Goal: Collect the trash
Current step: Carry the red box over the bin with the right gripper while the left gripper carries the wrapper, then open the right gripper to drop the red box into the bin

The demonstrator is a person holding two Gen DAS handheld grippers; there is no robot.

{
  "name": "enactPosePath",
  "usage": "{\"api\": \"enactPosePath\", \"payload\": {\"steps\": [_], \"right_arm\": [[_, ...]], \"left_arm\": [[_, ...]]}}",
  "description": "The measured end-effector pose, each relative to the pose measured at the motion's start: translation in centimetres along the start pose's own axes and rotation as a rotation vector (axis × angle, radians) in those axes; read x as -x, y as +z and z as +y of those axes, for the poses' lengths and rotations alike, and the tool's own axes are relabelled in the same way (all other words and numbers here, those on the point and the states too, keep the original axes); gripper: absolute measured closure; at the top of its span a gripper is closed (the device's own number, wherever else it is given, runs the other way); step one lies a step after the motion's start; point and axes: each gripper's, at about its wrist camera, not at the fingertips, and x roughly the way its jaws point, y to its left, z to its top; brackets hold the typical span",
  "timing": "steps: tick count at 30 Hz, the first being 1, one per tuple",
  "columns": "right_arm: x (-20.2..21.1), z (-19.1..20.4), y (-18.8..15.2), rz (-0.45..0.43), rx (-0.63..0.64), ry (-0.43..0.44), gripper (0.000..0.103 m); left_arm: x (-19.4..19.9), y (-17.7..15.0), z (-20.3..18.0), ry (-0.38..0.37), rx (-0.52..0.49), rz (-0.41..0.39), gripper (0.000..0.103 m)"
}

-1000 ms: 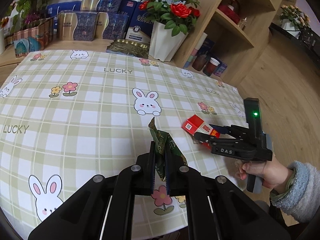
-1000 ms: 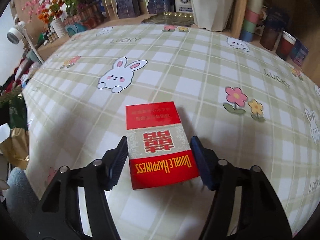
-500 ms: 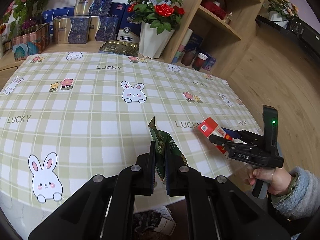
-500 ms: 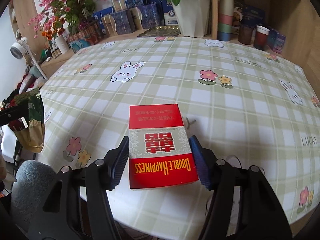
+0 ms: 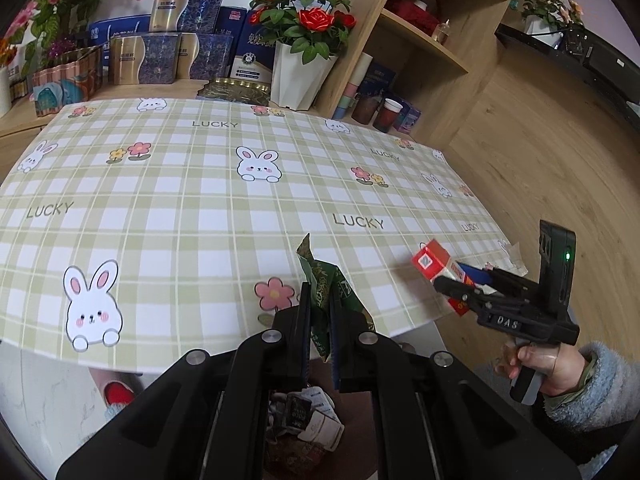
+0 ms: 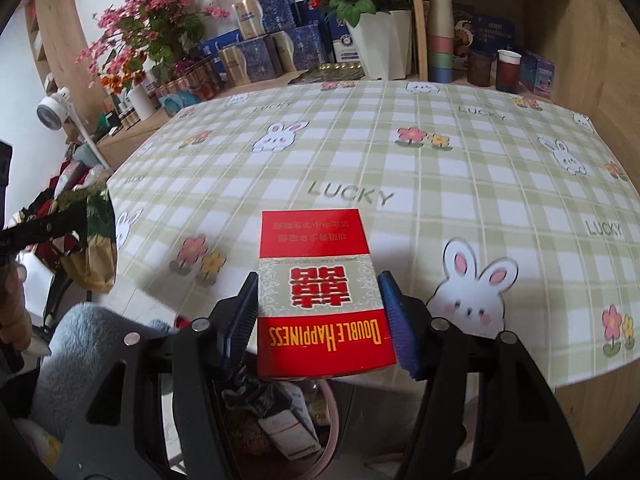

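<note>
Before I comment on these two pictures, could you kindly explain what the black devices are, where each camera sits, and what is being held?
No robot here: a person holds a hand-operated gripper in each hand, each carrying a wide-angle camera looking along its jaws. In the left camera's picture, the left gripper is shut on a green wrapper; the right gripper shows at the side. The right camera's picture shows the red cigarette pack clamped between that gripper's jaws. The checked tablecloth lies beyond; a trash bin sits below.

A: What sits in the bin (image 5: 304, 420) under the worktop (image 5: 192, 184) edge?
B: Crumpled packets, mostly hidden behind the black gripper frames; its rim barely shows.
A: And the green wrapper (image 5: 326, 292)?
B: Its lower part is covered by the jaws.
</note>
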Motion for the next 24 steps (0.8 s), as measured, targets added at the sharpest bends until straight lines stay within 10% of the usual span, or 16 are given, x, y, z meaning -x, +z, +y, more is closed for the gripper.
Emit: {"api": "enactPosePath", "payload": {"steps": [24], "right_arm": [[-5.5, 8.4, -10.0, 0.298, 0.145, 0.136, 0.045]], "left_arm": [[1.9, -4.4, 0.8, 0.012, 0.011, 0.026, 0.095]]}}
